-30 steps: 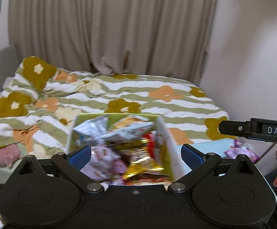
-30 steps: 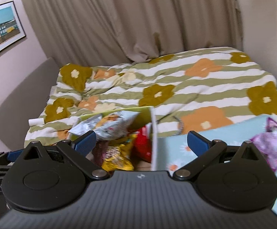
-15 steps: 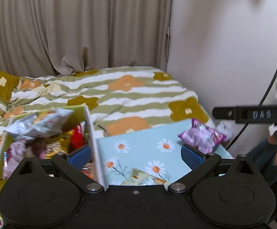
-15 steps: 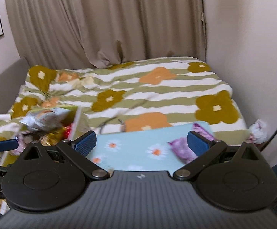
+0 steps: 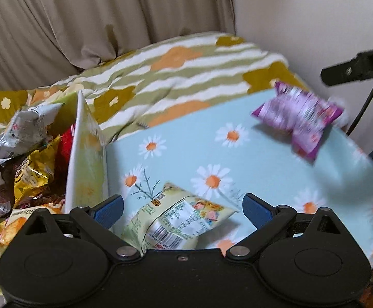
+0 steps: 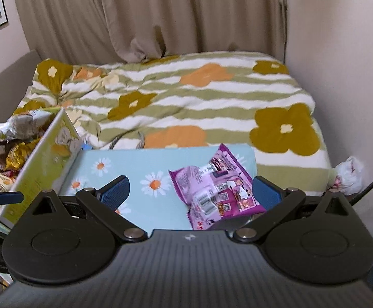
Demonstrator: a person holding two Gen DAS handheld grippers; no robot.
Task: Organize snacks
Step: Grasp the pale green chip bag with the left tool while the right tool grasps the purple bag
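A light blue daisy-print surface (image 5: 263,154) holds a pale green snack packet (image 5: 178,218) and a purple snack packet (image 5: 299,113). My left gripper (image 5: 182,209) is open, its blue pads on either side of the green packet, not gripping it. My right gripper (image 6: 190,191) is open around the purple packet (image 6: 217,192), which lies flat on the blue surface (image 6: 135,164). A green-and-white box (image 5: 86,154) at the left holds several snack bags (image 5: 19,159); it also shows in the right wrist view (image 6: 40,164).
A bed with a green-striped flower quilt (image 6: 186,97) lies behind, beige curtains (image 6: 148,12) beyond it. A wall (image 6: 340,77) is at the right. The right gripper's finger (image 5: 356,68) shows at the upper right of the left wrist view.
Both grippers have swung right and down, from over the snack box to over the blue surface. Each now straddles a packet. Both stayed open.
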